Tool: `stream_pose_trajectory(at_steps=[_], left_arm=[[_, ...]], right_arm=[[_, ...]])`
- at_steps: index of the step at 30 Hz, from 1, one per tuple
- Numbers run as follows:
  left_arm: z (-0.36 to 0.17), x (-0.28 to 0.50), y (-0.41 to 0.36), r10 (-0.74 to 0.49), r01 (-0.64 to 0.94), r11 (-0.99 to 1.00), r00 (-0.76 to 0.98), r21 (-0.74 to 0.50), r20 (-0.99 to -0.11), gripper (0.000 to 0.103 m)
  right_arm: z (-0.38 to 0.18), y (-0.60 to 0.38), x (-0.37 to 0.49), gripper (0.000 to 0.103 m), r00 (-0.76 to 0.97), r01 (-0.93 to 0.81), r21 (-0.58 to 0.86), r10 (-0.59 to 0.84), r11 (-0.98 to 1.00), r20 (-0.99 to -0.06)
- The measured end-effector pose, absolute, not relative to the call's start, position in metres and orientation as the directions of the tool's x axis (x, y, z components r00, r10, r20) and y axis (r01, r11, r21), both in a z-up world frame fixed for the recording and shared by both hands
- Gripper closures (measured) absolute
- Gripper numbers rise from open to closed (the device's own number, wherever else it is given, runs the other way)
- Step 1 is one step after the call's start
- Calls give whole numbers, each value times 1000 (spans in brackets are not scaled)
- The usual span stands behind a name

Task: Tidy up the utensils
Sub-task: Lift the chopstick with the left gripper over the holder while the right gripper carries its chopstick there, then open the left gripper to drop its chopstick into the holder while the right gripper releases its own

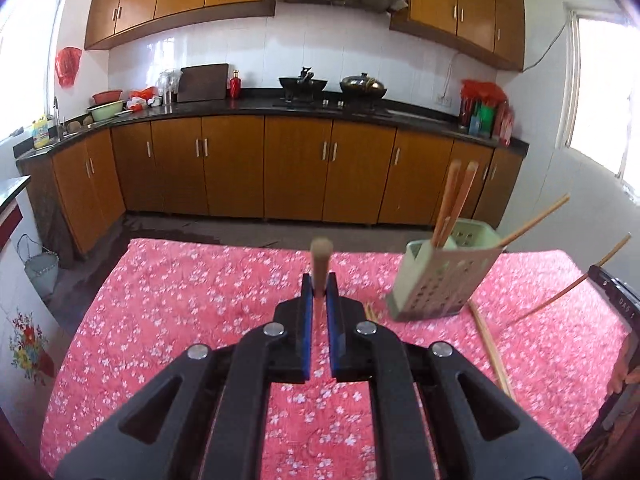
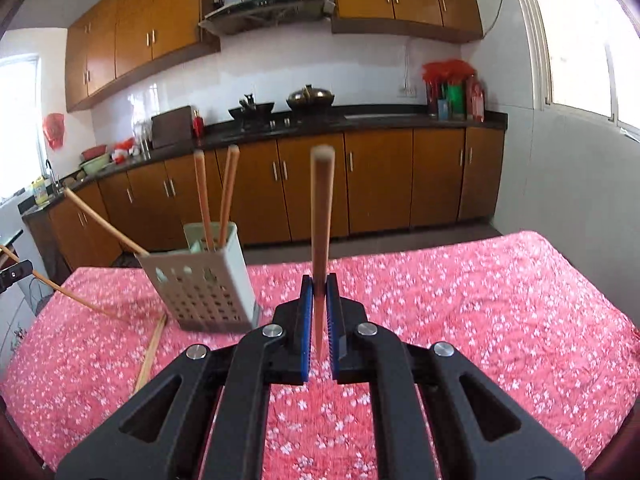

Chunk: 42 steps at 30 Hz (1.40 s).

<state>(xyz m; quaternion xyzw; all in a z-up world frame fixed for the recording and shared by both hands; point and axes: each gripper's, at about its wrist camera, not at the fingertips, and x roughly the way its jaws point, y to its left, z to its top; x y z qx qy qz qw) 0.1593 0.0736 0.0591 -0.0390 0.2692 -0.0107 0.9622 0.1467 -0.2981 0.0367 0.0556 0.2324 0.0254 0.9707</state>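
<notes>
A pale green perforated utensil holder (image 1: 436,280) stands on the red floral table at the right, with chopsticks (image 1: 456,196) upright in it. It also shows in the right wrist view (image 2: 204,284), left of centre, holding chopsticks (image 2: 214,196). My left gripper (image 1: 319,286) is shut on a wooden chopstick (image 1: 321,260), left of the holder. My right gripper (image 2: 319,286) is shut on a wooden chopstick (image 2: 321,216) that points up, right of the holder. More chopsticks lie on the cloth beside the holder (image 1: 492,348) (image 2: 150,350).
The red floral cloth (image 1: 180,300) covers the table. The other gripper's tip (image 1: 616,296) shows at the right edge with a chopstick (image 1: 568,292). Kitchen cabinets and a counter (image 1: 280,108) stand beyond the table.
</notes>
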Motion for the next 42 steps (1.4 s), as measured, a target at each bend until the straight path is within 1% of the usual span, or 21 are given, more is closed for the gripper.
stream_pose_trajectory(at_steps=[5, 9, 13, 17, 20, 24, 26, 28, 32, 35, 36, 37, 38, 39, 40, 42], left_arm=[[88, 149, 60, -89, 58, 995, 872, -80, -481, 95], [111, 140, 43, -155, 124, 987, 881, -98, -448, 95], [135, 136, 26, -215, 175, 975, 897, -138, -386, 95], [160, 142, 11, -226, 183, 969, 931, -167, -288, 95], [174, 152, 2, -224, 179, 964, 946, -198, -236, 95], [178, 169, -10, -184, 148, 969, 966, -196, -180, 95], [172, 179, -17, -163, 130, 974, 971, -184, -174, 95], [161, 193, -23, -152, 120, 977, 970, -174, -187, 95], [131, 222, -28, -165, 112, 973, 949, -202, -268, 95], [117, 232, -24, -177, 111, 969, 935, -219, -308, 95], [113, 233, -19, -174, 107, 969, 934, -222, -312, 94], [113, 233, -18, -176, 107, 968, 933, -226, -313, 93], [113, 233, -15, -179, 109, 968, 933, -228, -314, 90], [114, 232, -14, -176, 106, 968, 934, -229, -312, 86], [116, 230, -12, -174, 105, 967, 936, -231, -305, 84], [122, 223, -9, -167, 101, 968, 942, -230, -290, 80]], right_arm=[[67, -297, 147, 95, 908, -78, 180, 144, 981, -393], [98, -291, 144, 95, 915, -163, 246, 239, 956, -324], [122, -281, 144, 95, 922, -223, 274, 294, 936, -254], [139, -269, 149, 95, 933, -250, 274, 307, 929, -190], [147, -259, 159, 95, 947, -244, 254, 287, 936, -145], [140, -252, 176, 95, 957, -223, 242, 260, 944, -132], [132, -248, 184, 95, 958, -212, 231, 249, 949, -143], [122, -243, 194, 95, 955, -203, 223, 243, 953, -168], [102, -234, 210, 95, 943, -191, 211, 239, 959, -233], [92, -230, 214, 94, 931, -191, 209, 244, 959, -271], [91, -231, 213, 93, 931, -191, 208, 244, 959, -273], [91, -231, 212, 89, 930, -192, 207, 246, 959, -275], [92, -232, 212, 84, 930, -189, 208, 243, 960, -276], [94, -234, 210, 81, 933, -183, 209, 236, 961, -272], [96, -237, 208, 77, 935, -180, 210, 234, 961, -266], [102, -243, 202, 76, 942, -172, 212, 224, 962, -251]])
